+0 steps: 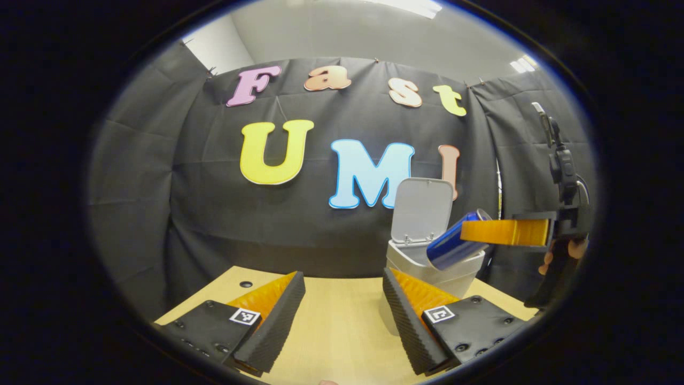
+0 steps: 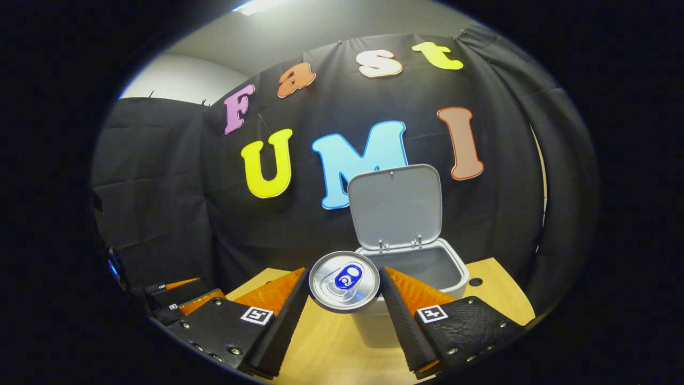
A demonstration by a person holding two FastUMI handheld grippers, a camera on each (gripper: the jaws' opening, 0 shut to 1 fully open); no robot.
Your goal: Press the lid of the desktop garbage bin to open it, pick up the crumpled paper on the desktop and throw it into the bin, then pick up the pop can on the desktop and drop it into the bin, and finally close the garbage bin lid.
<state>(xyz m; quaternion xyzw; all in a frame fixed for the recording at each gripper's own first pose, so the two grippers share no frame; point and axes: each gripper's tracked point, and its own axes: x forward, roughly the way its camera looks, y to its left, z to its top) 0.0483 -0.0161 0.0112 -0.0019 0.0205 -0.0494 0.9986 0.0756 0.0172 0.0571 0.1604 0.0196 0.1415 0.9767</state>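
Note:
The white desktop bin stands on the wooden table with its lid swung up and open. A blue pop can lies on its side between my right gripper's fingers, its silver top facing the camera, just in front of the bin's rim. In the left gripper view the same can hangs tilted over the bin, held by the right gripper, with the lid upright behind. My left gripper stands open low over the table, left of the bin, with nothing between its fingers.
The light wooden table has a small round hole near its back left corner and another hole right of the bin. The black cloth wall closes off the back. The left gripper shows far left in the right gripper view.

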